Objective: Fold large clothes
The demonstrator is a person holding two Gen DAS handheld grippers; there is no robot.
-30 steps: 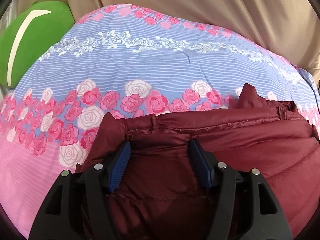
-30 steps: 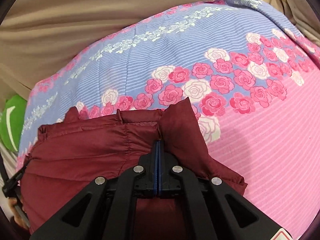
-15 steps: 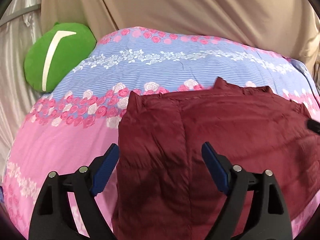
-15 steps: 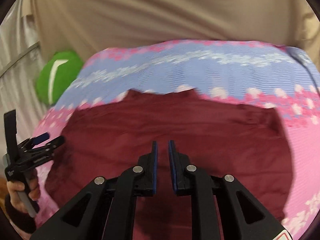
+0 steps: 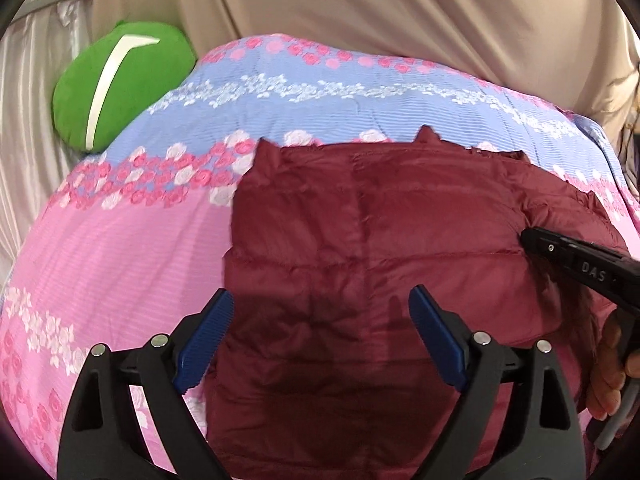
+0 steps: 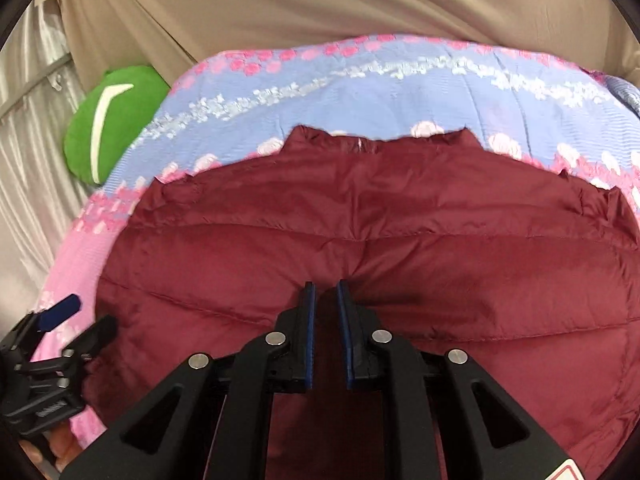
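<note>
Maroon jacket (image 5: 384,240) lies flat on the bed (image 5: 120,240). Left gripper (image 5: 320,336) hovers with jaws wide, empty; right gripper (image 6: 325,296) nearly closed, empty. Risk: the slick, puffy fabric may slip or bunch under a shallow pinch.

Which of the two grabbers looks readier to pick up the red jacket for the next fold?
Probably the left gripper: its jaws are wide open, straddling the maroon jacket near its left edge on the floral quilt. The right gripper hovers mid-panel, jaws barely apart.
</note>
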